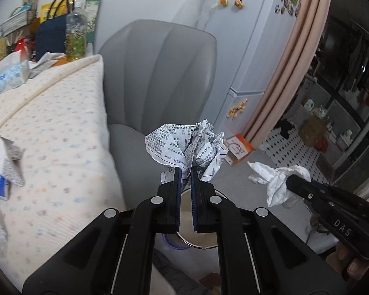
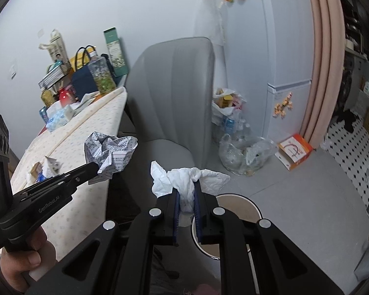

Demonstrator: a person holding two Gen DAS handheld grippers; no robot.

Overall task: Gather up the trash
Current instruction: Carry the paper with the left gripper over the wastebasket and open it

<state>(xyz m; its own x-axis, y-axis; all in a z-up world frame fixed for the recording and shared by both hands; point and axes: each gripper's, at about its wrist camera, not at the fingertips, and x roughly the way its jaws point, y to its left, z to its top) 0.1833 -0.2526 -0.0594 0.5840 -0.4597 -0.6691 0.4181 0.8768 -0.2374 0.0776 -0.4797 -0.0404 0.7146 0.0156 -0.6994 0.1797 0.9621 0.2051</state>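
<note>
My left gripper (image 1: 186, 170) is shut on a crumpled sheet of printed paper (image 1: 184, 146), held in the air in front of the grey chair. The same paper (image 2: 110, 151) shows in the right wrist view at the left gripper's tip (image 2: 96, 169). My right gripper (image 2: 187, 189) is shut on a crumpled white tissue (image 2: 184, 178), and it appears at the right of the left wrist view (image 1: 289, 180) with the tissue (image 1: 278, 179). Below both grippers stands a round open bin (image 2: 238, 198), also seen under the left fingers (image 1: 199, 241). More scraps of paper (image 1: 8, 158) lie on the table.
A table with a dotted cloth (image 1: 61, 132) fills the left, with a tissue box (image 1: 11, 76), bags and a bottle at its far end. A grey chair (image 1: 160, 73) stands behind the bin. Clear plastic bags (image 2: 243, 152), an orange box (image 2: 295, 151) and a fridge (image 2: 287, 49) are to the right.
</note>
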